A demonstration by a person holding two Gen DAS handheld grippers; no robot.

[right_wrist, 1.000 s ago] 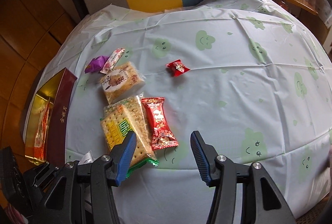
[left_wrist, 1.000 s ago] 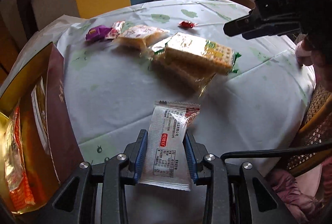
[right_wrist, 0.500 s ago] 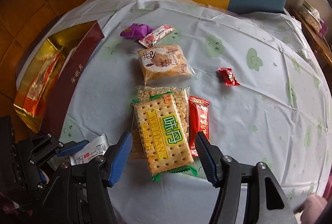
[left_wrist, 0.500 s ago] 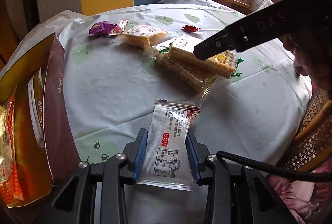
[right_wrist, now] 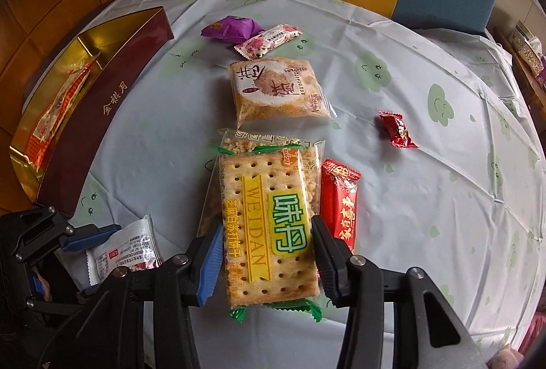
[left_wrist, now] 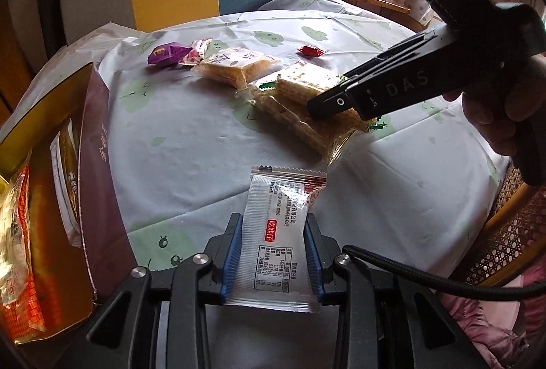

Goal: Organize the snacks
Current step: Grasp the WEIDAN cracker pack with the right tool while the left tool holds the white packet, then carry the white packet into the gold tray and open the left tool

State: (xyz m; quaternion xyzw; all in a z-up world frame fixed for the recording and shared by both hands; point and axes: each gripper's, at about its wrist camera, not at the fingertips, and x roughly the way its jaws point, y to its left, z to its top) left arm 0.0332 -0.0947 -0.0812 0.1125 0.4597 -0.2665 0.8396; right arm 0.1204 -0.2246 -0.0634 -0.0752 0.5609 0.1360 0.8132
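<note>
We cannot read the rice-cake packet (right_wrist: 309, 160) under the cracker pack (right_wrist: 266, 225); box (left_wrist: 51, 198) cut off left.

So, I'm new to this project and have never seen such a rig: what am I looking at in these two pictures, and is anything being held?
There is no robot here. A person holds a two-finger clamp in each hand, and a wide-angle camera on each clamp looks forward along its fingers.

One picture is from the left gripper. Its blue pads press on a white snack sachet. The black tool crossing the upper right of that picture is the right gripper, gripped by a hand.

The other picture is from the right gripper, pointing down at a cracker pack. Its jaws have just been closing and now straddle that pack; whether they touch it is unclear.

On the tablecloth lie more snacks: a red packet, a small red candy, a purple candy. A dark red box at the left already holds some.
</note>
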